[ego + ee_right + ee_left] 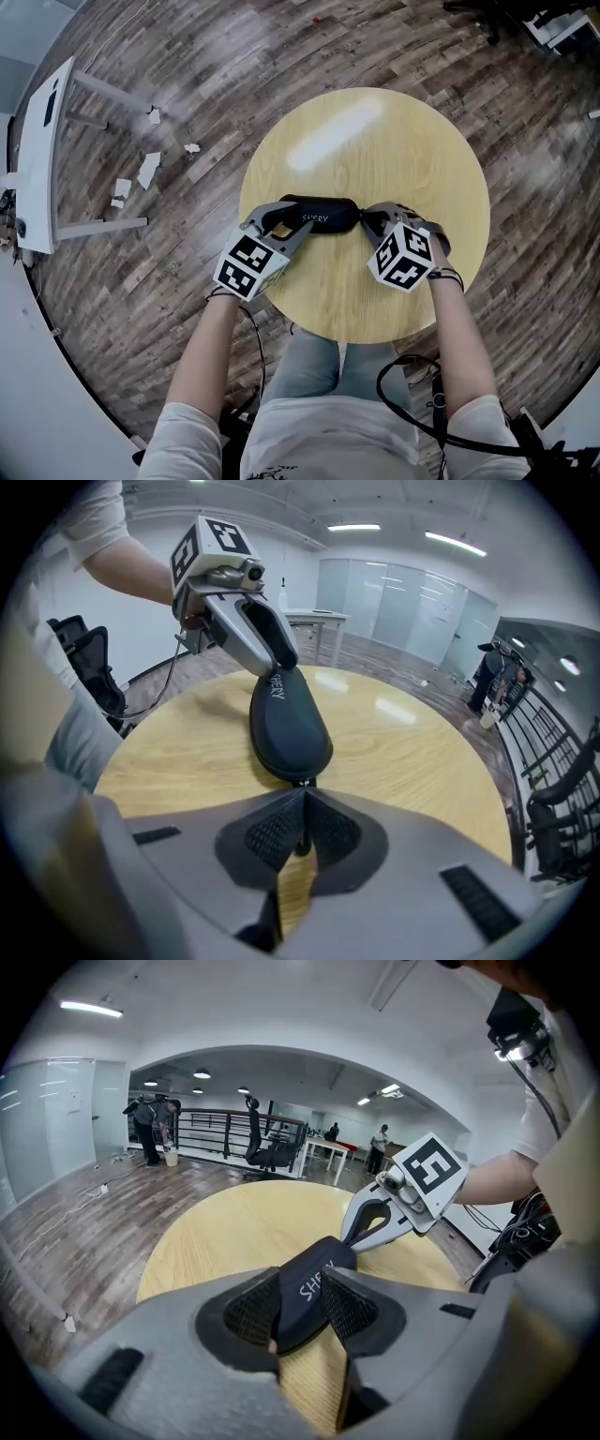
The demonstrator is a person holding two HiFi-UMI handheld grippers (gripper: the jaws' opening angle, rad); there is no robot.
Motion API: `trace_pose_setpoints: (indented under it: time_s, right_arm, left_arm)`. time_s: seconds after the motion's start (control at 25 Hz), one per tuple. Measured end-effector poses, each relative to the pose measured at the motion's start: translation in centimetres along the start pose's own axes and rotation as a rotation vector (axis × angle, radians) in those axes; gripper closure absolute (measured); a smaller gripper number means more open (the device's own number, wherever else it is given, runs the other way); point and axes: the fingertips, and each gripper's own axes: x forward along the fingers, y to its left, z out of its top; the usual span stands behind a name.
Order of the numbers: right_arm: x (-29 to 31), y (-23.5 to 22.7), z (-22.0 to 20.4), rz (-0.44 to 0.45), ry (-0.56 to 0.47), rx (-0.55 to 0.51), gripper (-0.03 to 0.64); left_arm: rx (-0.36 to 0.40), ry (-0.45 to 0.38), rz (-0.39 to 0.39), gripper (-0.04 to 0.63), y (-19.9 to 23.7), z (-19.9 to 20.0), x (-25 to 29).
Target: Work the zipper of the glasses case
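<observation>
Left gripper (302,1303) fingers clamp the glasses case (320,217); right gripper (302,831) fingers pinch its zipper pull (303,783); draw it steadily around the case.

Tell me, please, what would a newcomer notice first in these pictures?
A black glasses case lies near the middle of the round wooden table. The left gripper is clamped on one end of it, and the right gripper pinches the zipper pull at the other end.
</observation>
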Motion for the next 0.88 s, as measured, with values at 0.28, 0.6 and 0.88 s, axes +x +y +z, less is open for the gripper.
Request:
trace_pose_setpoints:
  time_s: [0.28, 0.6, 0.88]
  right_arm:
    - [-0.6, 1.6, -0.3, -0.003, 0.066, 0.109, 0.615]
    - [-0.9, 3.6, -0.3, -0.044, 0.047, 0.245, 0.617]
    - [-0.6, -0.1, 0.3, -0.089, 0.030, 0.215, 0.615]
  left_arm:
    - [-0.009, 0.018, 0.042, 0.463, -0.1, 0.0, 0.3]
    - [0.001, 0.004, 0.045, 0.463, -0.1, -0.3, 0.1]
    - [0.024, 0.085, -0.041, 0.463, -1.8, -1.2, -1.2]
